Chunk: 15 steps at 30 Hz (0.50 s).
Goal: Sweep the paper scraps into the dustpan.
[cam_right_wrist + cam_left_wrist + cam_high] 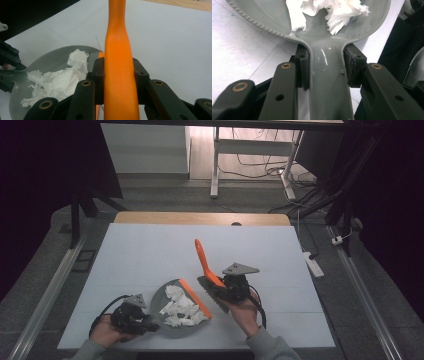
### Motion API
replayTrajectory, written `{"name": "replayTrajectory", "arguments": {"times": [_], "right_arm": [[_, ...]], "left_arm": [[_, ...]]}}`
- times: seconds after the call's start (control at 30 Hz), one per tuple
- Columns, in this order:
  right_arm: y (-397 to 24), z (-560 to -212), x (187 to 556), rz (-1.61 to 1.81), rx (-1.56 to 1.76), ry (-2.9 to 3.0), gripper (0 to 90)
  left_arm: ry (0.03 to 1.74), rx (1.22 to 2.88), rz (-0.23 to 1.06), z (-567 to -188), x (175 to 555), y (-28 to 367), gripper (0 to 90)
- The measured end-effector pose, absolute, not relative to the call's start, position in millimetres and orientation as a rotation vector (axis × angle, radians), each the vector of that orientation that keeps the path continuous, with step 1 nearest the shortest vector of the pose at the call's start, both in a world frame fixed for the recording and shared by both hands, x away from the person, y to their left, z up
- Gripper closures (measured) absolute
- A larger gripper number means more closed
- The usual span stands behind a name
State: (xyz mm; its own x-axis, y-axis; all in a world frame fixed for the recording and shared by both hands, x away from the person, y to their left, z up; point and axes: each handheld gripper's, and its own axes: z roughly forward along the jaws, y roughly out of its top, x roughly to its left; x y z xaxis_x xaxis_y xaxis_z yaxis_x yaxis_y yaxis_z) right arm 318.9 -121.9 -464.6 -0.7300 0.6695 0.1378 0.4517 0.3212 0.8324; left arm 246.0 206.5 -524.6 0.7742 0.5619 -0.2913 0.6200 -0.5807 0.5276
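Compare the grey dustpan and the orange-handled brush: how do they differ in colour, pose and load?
The dustpan is grey, the brush handle orange. The dustpan lies flat on the table; the brush handle tilts upward. The dustpan holds white paper scraps; the brush carries none. Both are clamped, by the left gripper and right gripper.

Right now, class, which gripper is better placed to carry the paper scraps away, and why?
Left. The left gripper is shut on the grey dustpan holding the white paper scraps; the right gripper only holds the orange brush.
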Motion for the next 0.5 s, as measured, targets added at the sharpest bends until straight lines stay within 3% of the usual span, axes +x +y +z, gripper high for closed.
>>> {"name": "replayTrajectory", "arguments": {"times": [0.5], "right_arm": [[-141,-453,325,1.451,0.952,2.342,70.1]], "left_arm": [[0.932,2.274,-0.051,-518,246,209,61.3]]}}
